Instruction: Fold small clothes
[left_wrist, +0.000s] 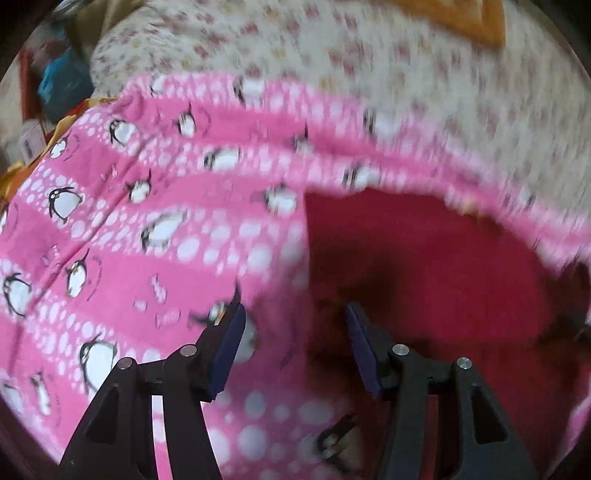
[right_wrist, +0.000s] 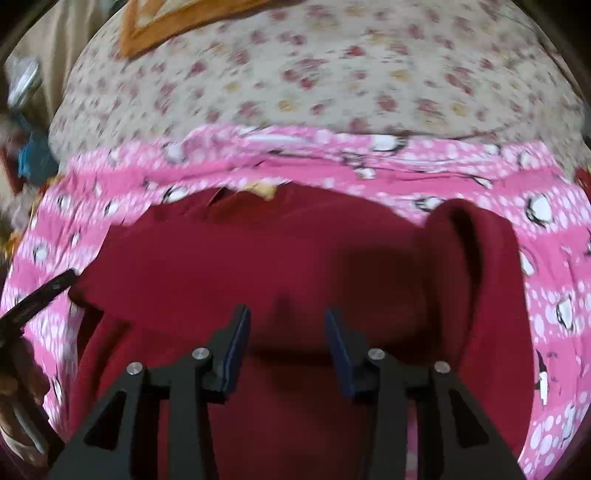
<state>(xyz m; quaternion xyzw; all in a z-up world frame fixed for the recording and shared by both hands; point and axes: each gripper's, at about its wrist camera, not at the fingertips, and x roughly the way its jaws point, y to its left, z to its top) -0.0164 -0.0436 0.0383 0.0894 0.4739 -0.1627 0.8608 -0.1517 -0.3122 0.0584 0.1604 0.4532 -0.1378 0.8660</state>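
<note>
A dark red garment (right_wrist: 295, 258), plain and soft-looking, lies on a pink penguin-print blanket (right_wrist: 546, 266) that covers a floral bedsheet (right_wrist: 332, 74); an orange cloth (right_wrist: 177, 22) sits at the far edge of the bed. Both views are blurred, so fine detail of hems and seams cannot be read. The right gripper (right_wrist: 286, 325) hangs just above the middle of the garment with its jaws spread and nothing between them. The left gripper (left_wrist: 293, 321) is likewise spread and empty, straddling the line where the garment's left edge meets the blanket. In the right wrist view the garment spreads widest from left to right, so its long axis seems to run across the bed, parallel to the blanket's far border. At its right end a thick rolled or doubled-over lobe (right_wrist: 469, 251) stands up, which may be a sleeve or a folded-in side; which way the neck or hem points cannot be told. The step in hand looks like the pause between folds: one portion appears laid over, both tools free. The next move likely calls for each gripper to take hold of an edge or corner, lift it cleanly and carry it across without dragging the blanket beneath.
</note>
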